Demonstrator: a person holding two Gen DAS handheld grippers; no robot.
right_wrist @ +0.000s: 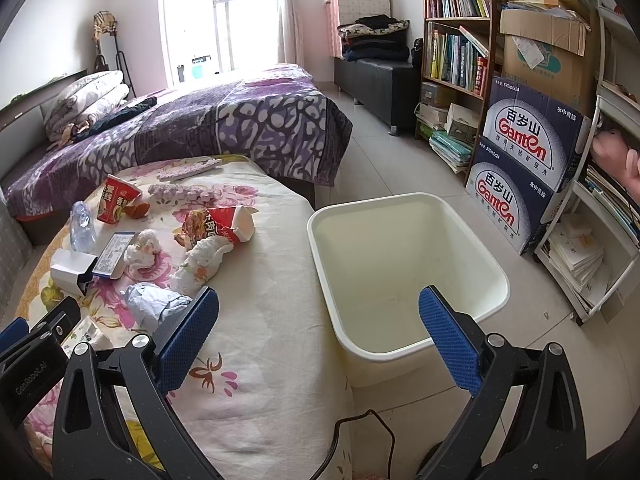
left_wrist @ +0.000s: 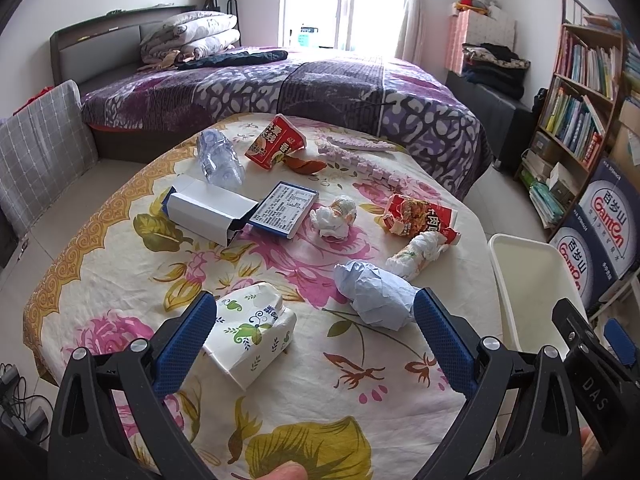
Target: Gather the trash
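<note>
Trash lies scattered on a table with a floral cloth (left_wrist: 120,280). Nearest my left gripper (left_wrist: 314,304) are a crushed white tissue box with green leaves (left_wrist: 248,336) by the left finger and a crumpled pale blue paper (left_wrist: 374,296) by the right finger. That gripper is open and holds nothing. Farther back lie a white tissue wad (left_wrist: 336,214), a red noodle packet (left_wrist: 416,216), a white carton (left_wrist: 212,210) and a crushed bottle (left_wrist: 220,158). My right gripper (right_wrist: 319,300) is open and empty, hovering between the table edge and the cream bin (right_wrist: 380,240).
The cream bin (left_wrist: 528,280) stands on the floor right of the table. A purple-covered bed (left_wrist: 320,88) lies behind. Bookshelves (right_wrist: 456,40) and stacked water cartons (right_wrist: 524,168) line the right wall. A black cable (right_wrist: 372,420) runs on the floor below the bin.
</note>
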